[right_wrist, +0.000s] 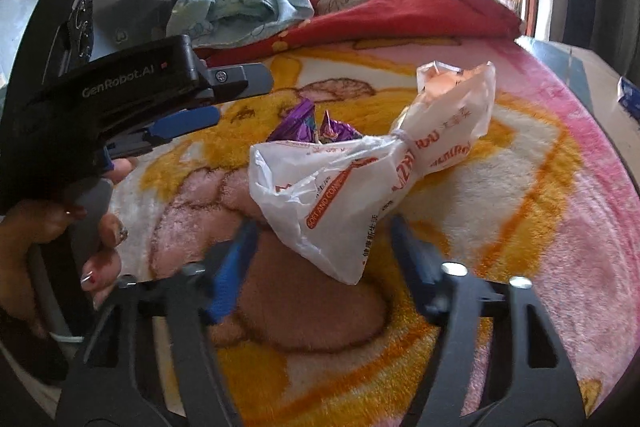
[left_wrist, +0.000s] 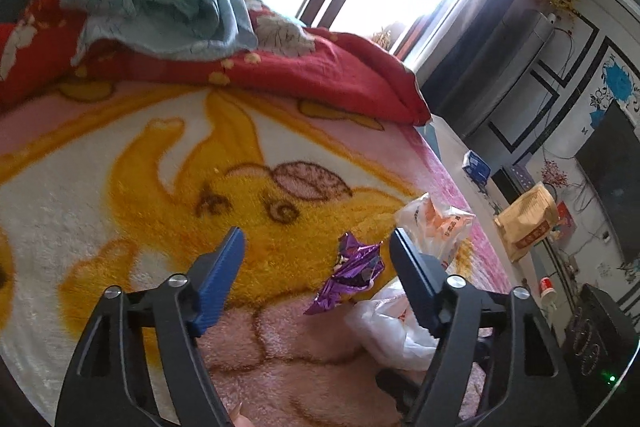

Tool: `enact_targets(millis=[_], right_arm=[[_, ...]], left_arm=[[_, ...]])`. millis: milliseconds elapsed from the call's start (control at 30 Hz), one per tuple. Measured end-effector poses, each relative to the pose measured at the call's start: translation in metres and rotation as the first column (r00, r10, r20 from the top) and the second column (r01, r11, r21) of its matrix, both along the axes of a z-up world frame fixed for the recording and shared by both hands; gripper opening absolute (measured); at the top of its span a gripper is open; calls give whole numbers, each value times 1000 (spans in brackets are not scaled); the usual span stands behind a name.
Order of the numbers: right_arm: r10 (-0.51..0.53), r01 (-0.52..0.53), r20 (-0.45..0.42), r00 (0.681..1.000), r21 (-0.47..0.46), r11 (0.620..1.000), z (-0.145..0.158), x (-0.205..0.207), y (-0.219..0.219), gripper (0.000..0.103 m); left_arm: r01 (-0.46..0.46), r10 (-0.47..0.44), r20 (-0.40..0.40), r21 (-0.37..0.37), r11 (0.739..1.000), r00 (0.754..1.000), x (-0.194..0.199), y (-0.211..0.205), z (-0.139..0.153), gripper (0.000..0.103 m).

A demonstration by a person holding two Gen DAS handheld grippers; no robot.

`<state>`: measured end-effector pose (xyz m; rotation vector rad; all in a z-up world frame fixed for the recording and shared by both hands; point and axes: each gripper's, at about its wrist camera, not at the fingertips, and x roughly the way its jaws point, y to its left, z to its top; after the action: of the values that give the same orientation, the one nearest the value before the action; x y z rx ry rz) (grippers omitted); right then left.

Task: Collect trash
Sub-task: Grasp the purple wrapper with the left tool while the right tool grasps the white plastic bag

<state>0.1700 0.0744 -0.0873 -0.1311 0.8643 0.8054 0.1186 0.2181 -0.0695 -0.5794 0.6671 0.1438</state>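
**Two grippers over trash on the bed**

So the trash sits on a fuzzy blanket [left_wrist: 120, 167]: a crumpled purple wrapper [left_wrist: 352, 267] and, touching it, a knotted white bag [right_wrist: 360, 179] with orange print. Left gripper [left_wrist: 316, 251] hangs over the wrapper, jaws apart and gripping nothing; the wrapper lies between its blue fingers [left_wrist: 220, 275], closer to the right one. Right gripper [right_wrist: 324, 239] has the bag's near end between its open jaws, pads not pressing it. A hand [right_wrist: 52, 235] holds the left gripper's handle. Red quilt [left_wrist: 320, 71] behind.

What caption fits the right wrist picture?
Open right gripper nears a white plastic bag on the cartoon blanket.
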Motion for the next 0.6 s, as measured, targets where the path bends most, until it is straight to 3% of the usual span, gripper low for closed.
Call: enact_targets(millis=[33, 100, 267, 600], right_arm=[[0, 0, -14, 1000, 1, 1000, -2, 2, -1, 32], [-4, 4, -27, 1000, 17, 1000, -4, 2, -5, 26], [-32, 32, -9, 999, 18, 999, -2, -4, -24, 23], [-122, 123, -5, 992, 18, 992, 2, 1, -70, 22]], left_arm=[[7, -7, -6, -20, 1000, 1000, 3, 1, -4, 65], [16, -17, -16, -38, 999, 1000, 6, 0, -8, 62], [41, -44, -26, -76, 996, 999, 14, -6, -17, 55], [85, -88, -64, -54, 995, 994, 26, -28, -29, 35]])
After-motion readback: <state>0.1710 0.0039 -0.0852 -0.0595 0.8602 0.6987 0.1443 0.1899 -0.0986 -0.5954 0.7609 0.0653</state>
